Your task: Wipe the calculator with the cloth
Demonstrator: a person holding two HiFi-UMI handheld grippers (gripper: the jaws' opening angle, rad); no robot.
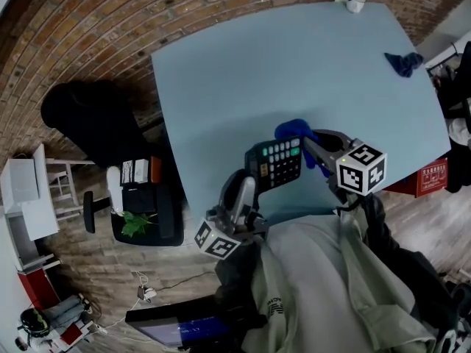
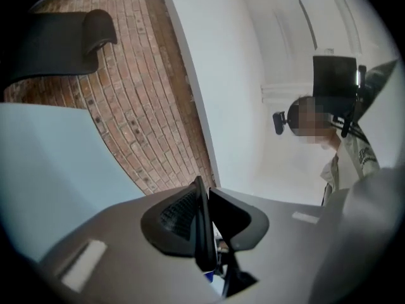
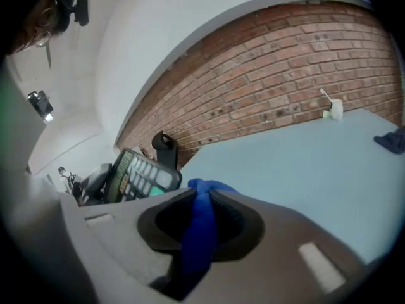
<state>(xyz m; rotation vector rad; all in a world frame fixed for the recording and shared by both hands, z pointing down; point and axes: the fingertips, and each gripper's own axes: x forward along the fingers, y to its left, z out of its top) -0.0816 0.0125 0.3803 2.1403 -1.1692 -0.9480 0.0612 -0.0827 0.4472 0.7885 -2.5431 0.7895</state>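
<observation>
Pale blue rectangular worktop [image 1: 294, 79] over brick floor [image 1: 96, 43]. Left hand-held gripper [image 1: 254, 179] is clamped on the edge of the dark calculator with pale keys [image 1: 276, 162], above the worktop's near edge. Right hand-held gripper [image 1: 315, 144] pinches the bright blue cloth [image 1: 294, 129], just beside the calculator. Well apart: crumpled dark blue rag [image 1: 403, 63], small white cup [image 1: 355, 3].

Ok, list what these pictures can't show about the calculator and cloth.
- Key labels on the calculator: too small in head view, blurred in right gripper view.
- Its face, left gripper view: seen edge-on only.
- Whether the cloth touches the calculator: they overlap in head view, depth unclear.
</observation>
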